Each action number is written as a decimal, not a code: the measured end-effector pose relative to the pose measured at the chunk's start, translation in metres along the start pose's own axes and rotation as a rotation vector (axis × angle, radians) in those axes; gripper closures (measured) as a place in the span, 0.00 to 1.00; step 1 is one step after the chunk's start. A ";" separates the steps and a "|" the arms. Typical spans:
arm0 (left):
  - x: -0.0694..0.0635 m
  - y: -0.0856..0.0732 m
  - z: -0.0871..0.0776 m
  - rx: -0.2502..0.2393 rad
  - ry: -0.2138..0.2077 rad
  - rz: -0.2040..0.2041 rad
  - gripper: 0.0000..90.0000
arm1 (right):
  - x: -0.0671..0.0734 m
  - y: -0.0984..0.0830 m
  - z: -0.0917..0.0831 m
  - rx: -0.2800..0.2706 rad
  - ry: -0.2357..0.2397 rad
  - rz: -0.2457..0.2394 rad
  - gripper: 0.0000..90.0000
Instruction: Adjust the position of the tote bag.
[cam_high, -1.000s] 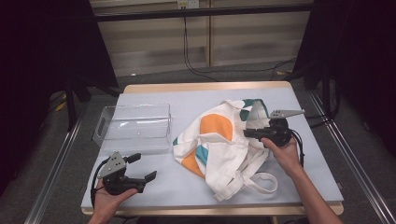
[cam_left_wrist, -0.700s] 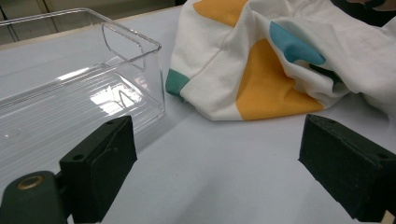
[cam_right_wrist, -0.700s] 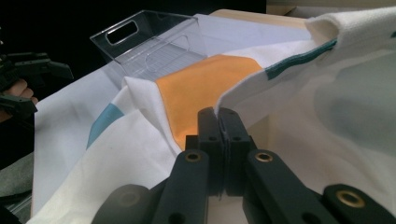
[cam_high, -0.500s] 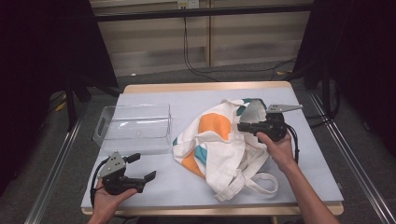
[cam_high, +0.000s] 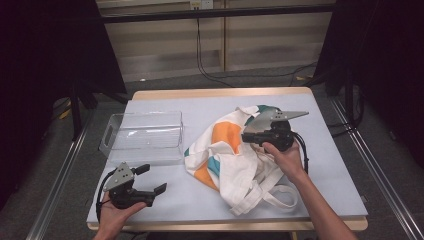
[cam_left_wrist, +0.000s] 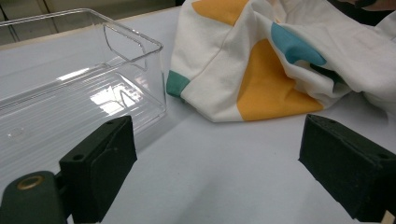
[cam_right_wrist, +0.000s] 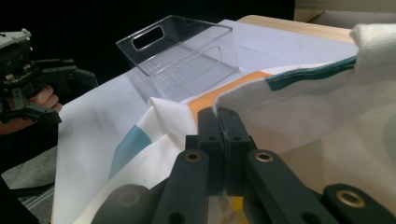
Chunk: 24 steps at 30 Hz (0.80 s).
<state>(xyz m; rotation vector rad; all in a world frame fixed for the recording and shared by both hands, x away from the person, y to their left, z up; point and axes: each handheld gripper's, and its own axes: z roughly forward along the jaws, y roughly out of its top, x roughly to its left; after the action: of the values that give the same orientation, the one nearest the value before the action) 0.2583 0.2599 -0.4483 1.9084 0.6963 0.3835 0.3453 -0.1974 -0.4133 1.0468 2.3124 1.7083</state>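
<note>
A white tote bag (cam_high: 225, 160) with orange and teal patches lies crumpled on the right half of the table. My right gripper (cam_high: 246, 136) hovers over its upper part, shut on a fold of the bag's edge. In the right gripper view the two jaws (cam_right_wrist: 218, 126) are pressed together with white fabric (cam_right_wrist: 303, 107) pinched between them and lifted. My left gripper (cam_high: 154, 179) rests at the front left of the table, open and holding nothing. In the left gripper view its pads (cam_left_wrist: 100, 163) stand wide apart, and the bag (cam_left_wrist: 261, 70) lies beyond them.
A clear plastic bin (cam_high: 145, 115) stands at the left, between my left gripper and the table's far edge, close to the bag (cam_left_wrist: 70, 93). The bag's handles (cam_high: 270, 197) trail toward the front edge. A pale mat (cam_high: 325, 175) covers the tabletop.
My right gripper has moved left and slightly up, dragging the pinched bag edge with it. The left gripper has stayed in place.
</note>
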 end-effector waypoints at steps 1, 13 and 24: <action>0.000 0.000 0.000 0.000 0.000 -0.002 0.12 | 0.001 0.001 0.001 -0.003 0.003 0.000 0.99; -0.001 0.000 0.001 -0.009 -0.011 -0.005 0.12 | 0.004 0.019 0.036 -0.003 0.024 -0.010 0.99; 0.002 0.000 0.001 -0.005 -0.016 -0.002 0.12 | 0.001 0.024 0.076 0.053 0.057 0.001 0.99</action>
<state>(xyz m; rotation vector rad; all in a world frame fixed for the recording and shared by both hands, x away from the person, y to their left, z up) 0.2600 0.2606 -0.4491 1.9039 0.6863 0.3684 0.3890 -0.1315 -0.4207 1.0219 2.4048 1.7079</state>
